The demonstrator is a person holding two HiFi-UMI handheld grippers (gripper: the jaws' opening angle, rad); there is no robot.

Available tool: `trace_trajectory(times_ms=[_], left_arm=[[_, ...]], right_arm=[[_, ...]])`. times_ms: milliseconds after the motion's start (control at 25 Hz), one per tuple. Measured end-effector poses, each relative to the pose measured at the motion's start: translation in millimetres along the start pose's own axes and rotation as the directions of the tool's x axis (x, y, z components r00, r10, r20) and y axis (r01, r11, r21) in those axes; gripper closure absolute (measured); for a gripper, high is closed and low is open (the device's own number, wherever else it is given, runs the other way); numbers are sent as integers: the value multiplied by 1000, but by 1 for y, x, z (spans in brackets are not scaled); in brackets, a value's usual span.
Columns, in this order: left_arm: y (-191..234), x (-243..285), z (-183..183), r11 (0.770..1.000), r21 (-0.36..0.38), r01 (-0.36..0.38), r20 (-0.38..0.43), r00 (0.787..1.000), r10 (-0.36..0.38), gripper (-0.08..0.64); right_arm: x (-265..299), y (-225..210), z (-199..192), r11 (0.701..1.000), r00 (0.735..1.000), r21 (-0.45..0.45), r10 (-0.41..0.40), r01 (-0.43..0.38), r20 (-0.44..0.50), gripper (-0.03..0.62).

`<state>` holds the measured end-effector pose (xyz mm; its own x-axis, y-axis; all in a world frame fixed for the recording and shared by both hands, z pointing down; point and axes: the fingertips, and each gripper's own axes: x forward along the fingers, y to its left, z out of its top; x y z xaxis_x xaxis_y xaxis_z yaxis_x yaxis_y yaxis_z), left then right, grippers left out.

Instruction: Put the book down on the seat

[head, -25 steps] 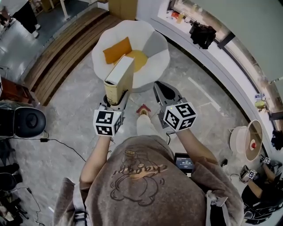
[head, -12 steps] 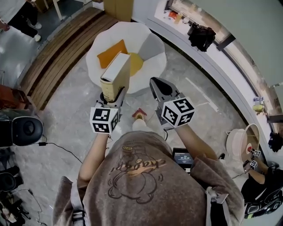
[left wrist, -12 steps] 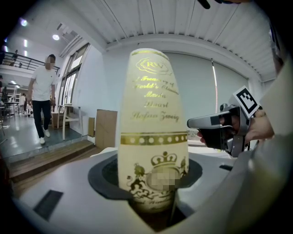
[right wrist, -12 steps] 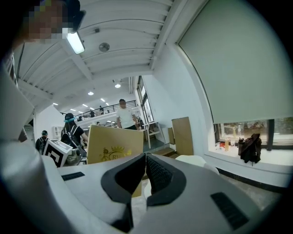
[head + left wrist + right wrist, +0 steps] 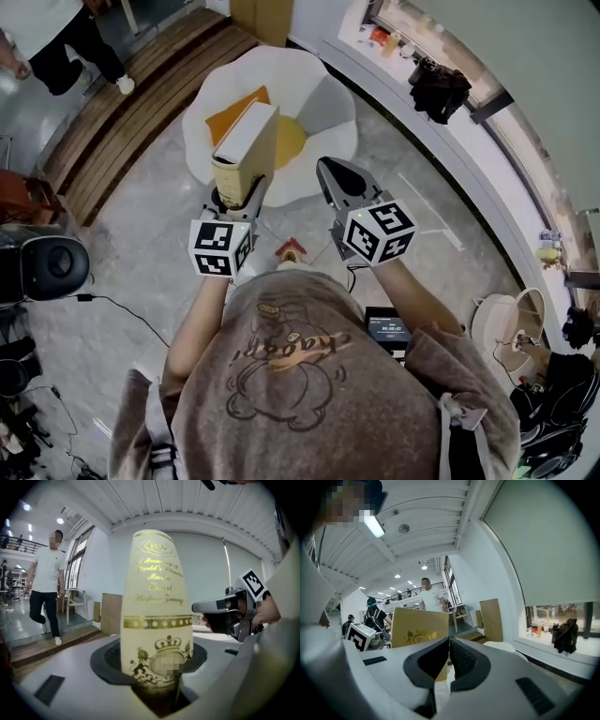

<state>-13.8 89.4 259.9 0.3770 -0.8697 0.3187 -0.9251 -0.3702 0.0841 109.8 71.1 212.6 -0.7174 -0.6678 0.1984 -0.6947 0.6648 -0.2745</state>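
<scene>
The book (image 5: pixel 246 148) is a thick cream-and-gold hardback, standing upright with its spine toward the left gripper's camera (image 5: pixel 157 620). My left gripper (image 5: pixel 233 199) is shut on its lower end, and the book hides the jaws' tips (image 5: pixel 157 688). In the head view the book hangs over the near edge of the white flower-shaped chair (image 5: pixel 328 103), which has a yellow seat (image 5: pixel 292 141) and an orange cushion (image 5: pixel 228 114). My right gripper (image 5: pixel 330 172) is level beside it, shut and empty. In the right gripper view the book (image 5: pixel 417 626) shows behind the gripper (image 5: pixel 448 645).
A person (image 5: pixel 56 37) walks at the far left by the wooden steps (image 5: pixel 122 122). A cardboard panel (image 5: pixel 261 17) stands behind the chair. A curved white counter (image 5: pixel 441 141) with a black bag (image 5: pixel 439 89) runs along the right. A black round device (image 5: pixel 54 265) and a cable lie on the floor at left.
Both grippers and the book have moved forward toward the chair; the book now overlaps its near edge. The person at the far left has walked further into view.
</scene>
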Motion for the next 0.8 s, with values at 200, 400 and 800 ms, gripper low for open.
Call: trace_trajectory(times_ms=[200, 400, 800], left_arm=[[9, 18, 10, 1000, 1, -28, -3, 1000, 28, 334], [28, 34, 17, 999, -5, -33, -2, 999, 33, 334], [63, 92, 14, 1000, -26, 12, -39, 999, -13, 334]], right_arm=[[17, -15, 9, 999, 999, 8, 33, -32, -4, 571], [40, -22, 14, 999, 999, 15, 38, -38, -12, 571], [90, -56, 14, 999, 999, 34, -2, 3, -42, 571]])
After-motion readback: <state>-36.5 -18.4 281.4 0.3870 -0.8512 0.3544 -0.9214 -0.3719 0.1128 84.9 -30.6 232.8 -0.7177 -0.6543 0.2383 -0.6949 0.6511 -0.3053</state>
